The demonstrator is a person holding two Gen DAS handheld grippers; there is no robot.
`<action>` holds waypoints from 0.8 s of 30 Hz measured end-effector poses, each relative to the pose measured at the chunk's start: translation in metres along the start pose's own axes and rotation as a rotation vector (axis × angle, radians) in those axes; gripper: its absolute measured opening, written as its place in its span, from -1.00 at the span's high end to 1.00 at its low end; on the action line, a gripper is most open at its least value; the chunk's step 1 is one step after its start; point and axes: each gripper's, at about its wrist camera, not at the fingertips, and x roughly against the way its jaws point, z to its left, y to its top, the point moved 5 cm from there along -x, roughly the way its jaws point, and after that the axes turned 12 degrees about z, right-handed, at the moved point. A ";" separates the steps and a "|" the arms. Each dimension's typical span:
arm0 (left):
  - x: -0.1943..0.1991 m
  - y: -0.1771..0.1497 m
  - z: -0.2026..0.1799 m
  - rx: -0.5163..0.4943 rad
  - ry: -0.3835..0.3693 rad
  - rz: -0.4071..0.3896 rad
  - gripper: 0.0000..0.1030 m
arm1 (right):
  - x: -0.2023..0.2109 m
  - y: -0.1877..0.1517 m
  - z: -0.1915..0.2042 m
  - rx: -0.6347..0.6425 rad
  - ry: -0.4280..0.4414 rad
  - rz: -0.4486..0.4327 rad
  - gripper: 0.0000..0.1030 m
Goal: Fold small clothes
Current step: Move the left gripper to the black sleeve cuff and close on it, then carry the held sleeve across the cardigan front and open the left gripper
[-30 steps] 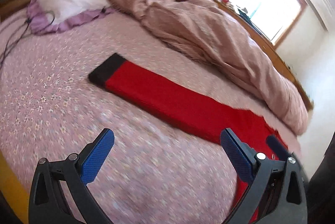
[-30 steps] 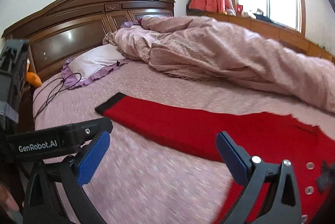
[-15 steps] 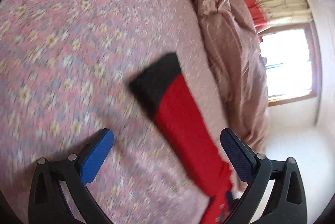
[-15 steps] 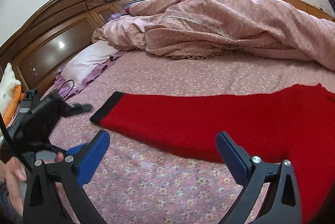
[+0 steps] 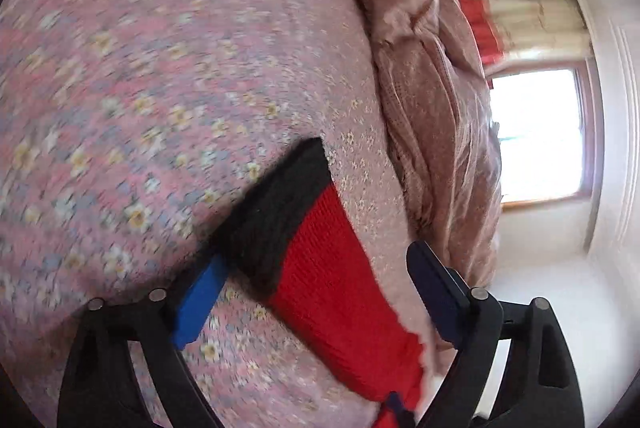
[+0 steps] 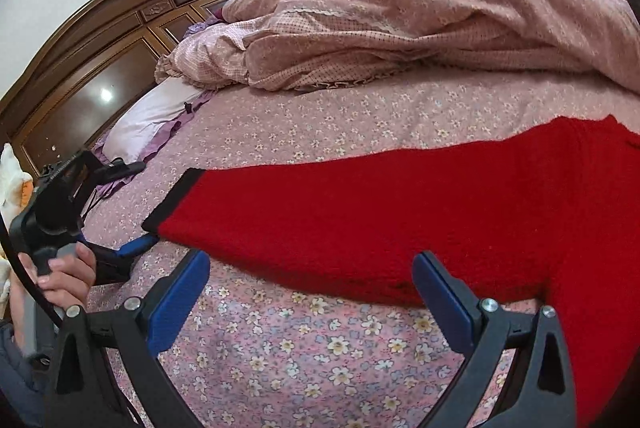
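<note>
Left gripper (image 5: 316, 292) is standing open around the sleeve's black cuff (image 5: 280, 207), needing to close; right gripper (image 6: 312, 296) is waiting open beside the sweater (image 6: 400, 207)

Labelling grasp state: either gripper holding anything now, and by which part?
Nothing held. Left gripper is open around the sweater sleeve's black cuff; right gripper open at the sleeve's near edge.

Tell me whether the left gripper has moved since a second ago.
Yes. The left gripper has closed in on the sleeve's black cuff, which now lies between its open fingers; earlier the cuff lay far ahead on the bedsheet.
</note>
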 end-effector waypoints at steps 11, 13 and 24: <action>-0.008 0.020 0.018 0.058 0.073 -0.050 0.77 | 0.003 -0.003 -0.017 0.006 -0.019 0.003 -1.00; -0.006 0.017 0.022 0.064 0.086 -0.052 0.89 | 0.005 -0.003 -0.022 -0.014 -0.016 0.000 -1.00; -0.002 0.006 -0.037 -0.040 -0.001 -0.114 0.93 | 0.030 -0.001 -0.053 -0.045 -0.046 -0.032 -1.00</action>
